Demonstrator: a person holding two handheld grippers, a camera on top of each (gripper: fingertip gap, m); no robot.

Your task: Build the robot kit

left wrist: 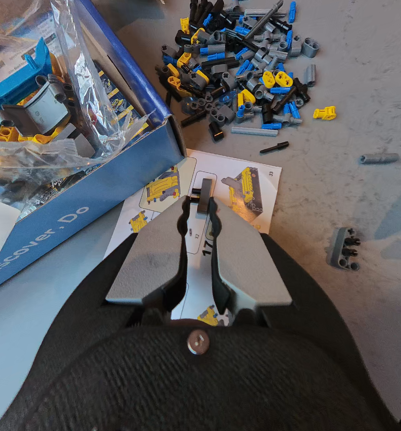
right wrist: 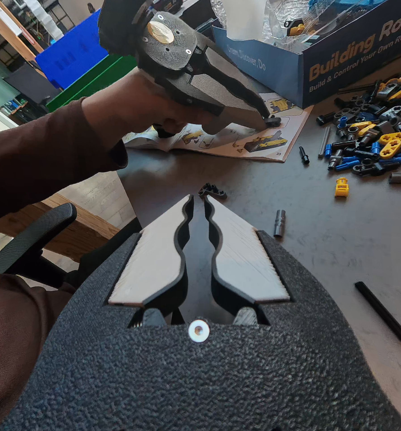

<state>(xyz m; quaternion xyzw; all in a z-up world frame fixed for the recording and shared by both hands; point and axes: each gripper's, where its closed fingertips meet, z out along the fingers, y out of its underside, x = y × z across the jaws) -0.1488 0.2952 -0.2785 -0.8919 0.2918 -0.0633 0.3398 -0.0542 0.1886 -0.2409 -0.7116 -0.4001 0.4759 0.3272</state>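
Left wrist view: left gripper (left wrist: 199,200) clamped on a dark grey beam with black pins (left wrist: 204,194), held over the open instruction booklet (left wrist: 253,186) — blue box (left wrist: 97,177) to its left, loose parts pile (left wrist: 241,70) beyond.

Right wrist view: right gripper (right wrist: 199,198) empty, jaws slightly parted — grey angled beam (right wrist: 212,190) just past its tips on the table (right wrist: 311,256).

Hidden and cut-off parts

The blue box (left wrist: 97,186) runs off the left edge (its contents blur behind crumpled plastic bags (left wrist: 83,77)); the gripper hides much of the instruction booklet (left wrist: 253,186).
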